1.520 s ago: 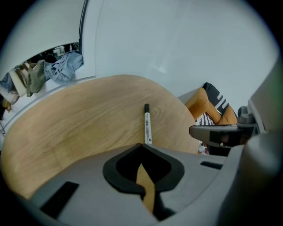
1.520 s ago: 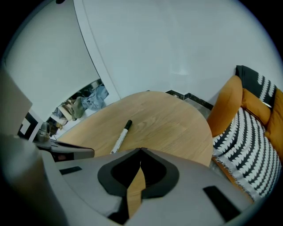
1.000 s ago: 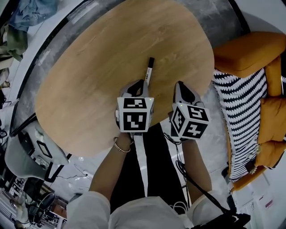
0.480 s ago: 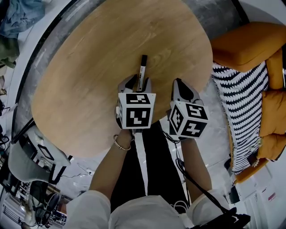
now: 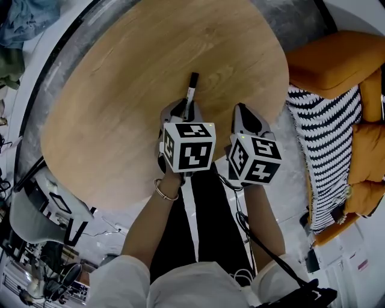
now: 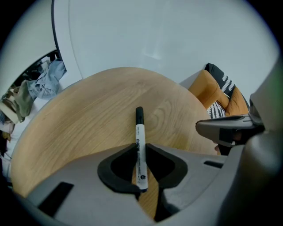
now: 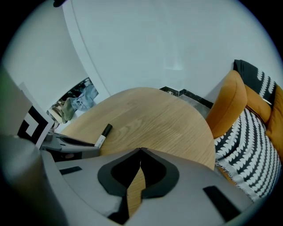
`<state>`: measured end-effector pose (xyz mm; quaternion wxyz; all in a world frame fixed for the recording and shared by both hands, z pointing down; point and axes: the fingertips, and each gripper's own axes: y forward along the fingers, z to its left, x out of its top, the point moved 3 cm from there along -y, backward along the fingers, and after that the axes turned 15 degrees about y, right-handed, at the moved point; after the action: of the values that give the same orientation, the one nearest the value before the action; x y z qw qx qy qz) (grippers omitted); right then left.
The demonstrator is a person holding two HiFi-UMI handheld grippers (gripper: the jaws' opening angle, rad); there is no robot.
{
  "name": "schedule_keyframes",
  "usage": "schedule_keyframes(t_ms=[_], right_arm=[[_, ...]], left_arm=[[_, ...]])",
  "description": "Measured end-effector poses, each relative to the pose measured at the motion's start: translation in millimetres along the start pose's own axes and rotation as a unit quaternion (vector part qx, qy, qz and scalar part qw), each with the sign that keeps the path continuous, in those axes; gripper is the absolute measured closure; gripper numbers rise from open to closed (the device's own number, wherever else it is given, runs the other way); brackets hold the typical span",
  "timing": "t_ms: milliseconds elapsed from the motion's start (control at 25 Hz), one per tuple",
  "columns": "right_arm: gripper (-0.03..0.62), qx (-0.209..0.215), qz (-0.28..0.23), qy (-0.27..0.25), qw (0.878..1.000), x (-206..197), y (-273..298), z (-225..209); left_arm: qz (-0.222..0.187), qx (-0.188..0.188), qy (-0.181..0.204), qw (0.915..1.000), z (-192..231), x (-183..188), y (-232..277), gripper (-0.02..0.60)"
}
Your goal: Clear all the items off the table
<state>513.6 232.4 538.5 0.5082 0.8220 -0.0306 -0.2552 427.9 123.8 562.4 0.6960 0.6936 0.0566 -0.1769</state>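
A white marker (image 5: 192,85) with a black cap lies on the round wooden table (image 5: 120,90), pointing away from me. My left gripper (image 5: 185,107) stands steeply over its near end. In the left gripper view the marker (image 6: 139,132) runs between the two tips of the left gripper (image 6: 140,146). The jaws have just been closing and both pads now touch its barrel. My right gripper (image 5: 245,115) hovers beside it at the table's near right edge. Its jaws (image 7: 140,151) are shut with nothing between them. The right gripper view shows the marker (image 7: 103,133) to its left.
An orange sofa (image 5: 337,66) with a black-and-white striped blanket (image 5: 325,138) stands close to the table's right side. Clothes (image 5: 24,18) lie at the upper left. A grey chair and cables (image 5: 36,204) sit at the lower left, past the table's edge.
A second ago the marker lay slanted ahead of the shut left jaws. The jaws opened around it, then closed on its barrel; the marker now points straight away. The right gripper stayed put.
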Motion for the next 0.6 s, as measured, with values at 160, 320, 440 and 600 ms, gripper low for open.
schedule_keyframes(t_ms=[160, 320, 440, 600], right_arm=[[0.569, 0.003, 0.002, -0.007, 1.000, 0.5, 2.2, 4.2], [0.569, 0.004, 0.001, -0.014, 1.000, 2.6, 0.2, 8.8], [0.569, 0.006, -0.001, -0.021, 1.000, 3.7, -2.5, 13.2], [0.569, 0.009, -0.002, -0.031, 0.999, 1.3, -4.7, 25.1]], left_arm=[[-0.001, 0.006, -0.004, 1.0000, 0.7, 0.1, 0.4, 0.510], [-0.010, -0.014, -0.032, 0.9993, 2.7, -2.9, -1.1, 0.512], [-0.016, -0.019, -0.058, 0.9980, 10.6, -8.2, -8.2, 0.512], [-0.030, -0.012, -0.076, 0.9966, 23.9, -18.0, -22.3, 0.512]])
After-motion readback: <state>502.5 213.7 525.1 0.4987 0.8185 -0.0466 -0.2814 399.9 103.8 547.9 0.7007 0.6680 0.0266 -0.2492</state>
